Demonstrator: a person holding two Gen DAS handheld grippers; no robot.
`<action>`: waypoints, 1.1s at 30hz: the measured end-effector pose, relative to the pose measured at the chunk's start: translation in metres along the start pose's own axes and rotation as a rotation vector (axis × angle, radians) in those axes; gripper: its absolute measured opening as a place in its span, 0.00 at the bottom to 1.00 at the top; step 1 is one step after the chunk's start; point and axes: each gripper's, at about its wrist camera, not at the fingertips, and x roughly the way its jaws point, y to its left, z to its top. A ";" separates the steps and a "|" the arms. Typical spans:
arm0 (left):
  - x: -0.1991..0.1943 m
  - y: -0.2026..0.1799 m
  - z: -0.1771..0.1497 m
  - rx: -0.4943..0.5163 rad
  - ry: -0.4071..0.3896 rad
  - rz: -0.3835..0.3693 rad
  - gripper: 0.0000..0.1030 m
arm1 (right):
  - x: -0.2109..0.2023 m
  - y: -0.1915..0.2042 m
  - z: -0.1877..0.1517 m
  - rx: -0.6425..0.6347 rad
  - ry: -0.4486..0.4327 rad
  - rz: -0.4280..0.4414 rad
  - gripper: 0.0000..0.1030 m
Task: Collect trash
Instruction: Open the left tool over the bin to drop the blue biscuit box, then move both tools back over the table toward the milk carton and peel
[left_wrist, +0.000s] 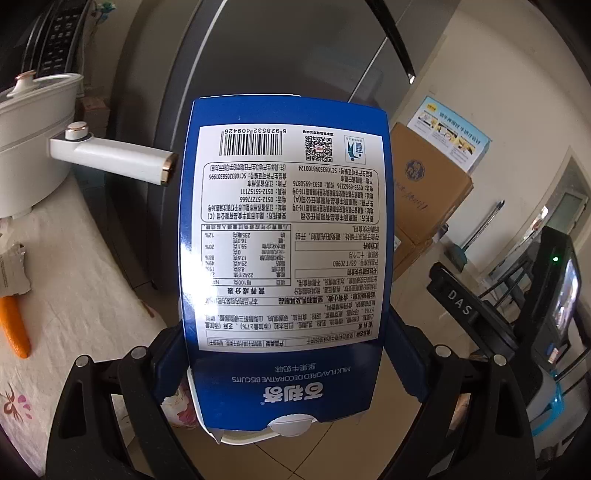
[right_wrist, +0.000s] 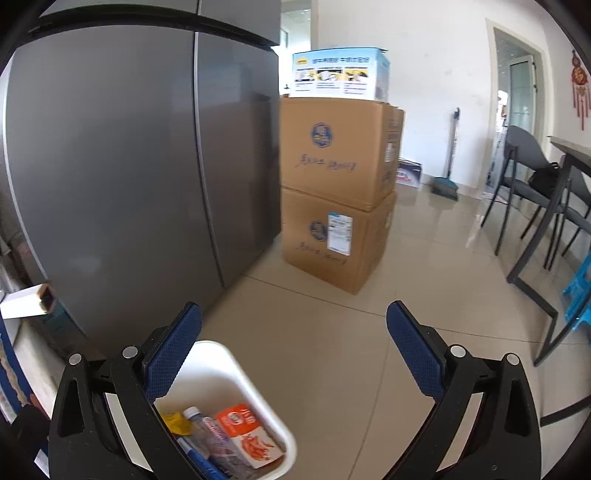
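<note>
Blue biscuit box fills left wrist view, clamped between blue pads of left tongs, printed label facing camera, text upside down. Box stands upright out of jaws, above tiled floor. White pot with long handle sits on cloth-covered table at left edge; orange carrot near table's left edge.

Right tongs spread apart, holding nothing. White bin below left finger, holding plastic bottle, orange carton, yellow wrapper. Grey fridge, stacked cardboard boxes behind.
</note>
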 end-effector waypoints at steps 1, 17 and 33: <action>0.002 0.000 0.000 0.003 0.003 0.003 0.86 | 0.001 -0.004 0.001 0.009 0.002 -0.013 0.93; 0.045 0.001 0.002 -0.018 0.065 0.087 0.89 | 0.010 -0.012 -0.002 -0.014 0.038 -0.025 0.93; -0.006 0.046 0.006 -0.044 -0.015 0.222 0.91 | -0.022 0.050 -0.013 -0.118 0.013 0.123 0.93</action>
